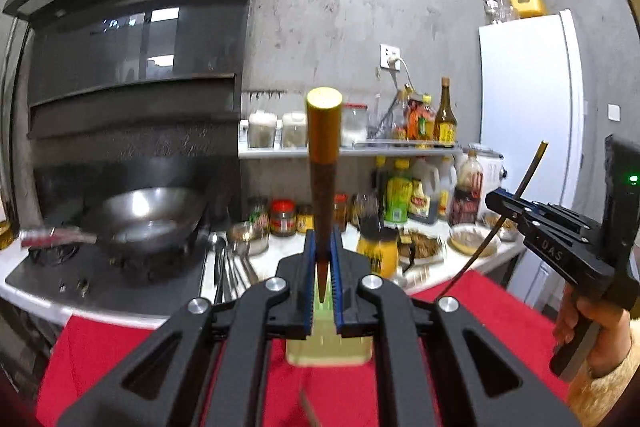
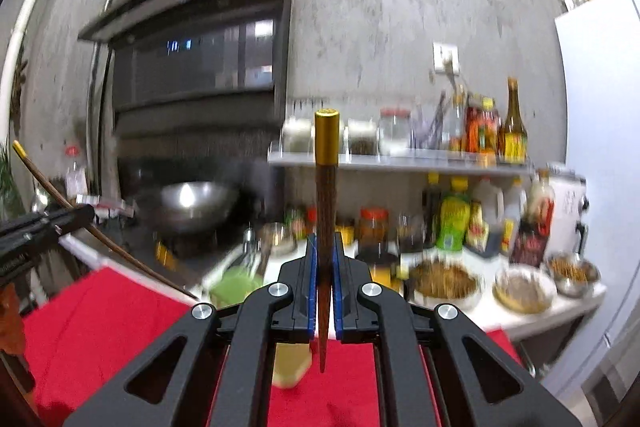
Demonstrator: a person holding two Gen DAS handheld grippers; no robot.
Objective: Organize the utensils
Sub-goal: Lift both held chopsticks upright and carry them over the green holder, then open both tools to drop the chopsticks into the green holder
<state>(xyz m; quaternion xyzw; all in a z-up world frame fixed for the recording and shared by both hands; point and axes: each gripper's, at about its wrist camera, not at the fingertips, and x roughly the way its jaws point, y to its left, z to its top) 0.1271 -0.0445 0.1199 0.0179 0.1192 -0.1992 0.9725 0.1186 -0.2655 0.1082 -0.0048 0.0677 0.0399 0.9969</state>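
chopsticks, two, dark wood with gold caps: one (image 1: pixel 322 187) clamped upright between the blue pads of the left claw (image 1: pixel 323 267), tapered tip down, gold end up; its mate (image 2: pixel 325 227) pinched the same way in the right claw (image 2: pixel 325 279), tip hanging just below the pads. both claws together on their sticks, each gripping near the thin lower end, so the heavy capped end stands tall above the grip. the right claw with its slanted stick and the person's hand on the grip shows at the right edge of the left view. below: red cloth (image 1: pixel 120 355) over the near worktop; on it a pale green slotted holder (image 1: pixel 328 339), directly under the left claw, lower left of the right stick. beyond: white worktop (image 1: pixel 276 263) with loose metal utensils (image 1: pixel 230 267) beside the stove, a wok (image 1: pixel 148 215), jars, sauce bottles, bowls of food; shelf of jars above; white fridge (image 1: pixel 528 131) far right. step in hand, by judgement: carry, both sticks lifted clear of the cloth and held above the holder, not yet stowed. next move calls for: bringing each tip over a slot, keeping the stick near vertical, lowering until the tip enters, then parting the pads. caution: top-heavy stick may pivot in the pads; blur in the frames leaves exact slot alignment uncertain.
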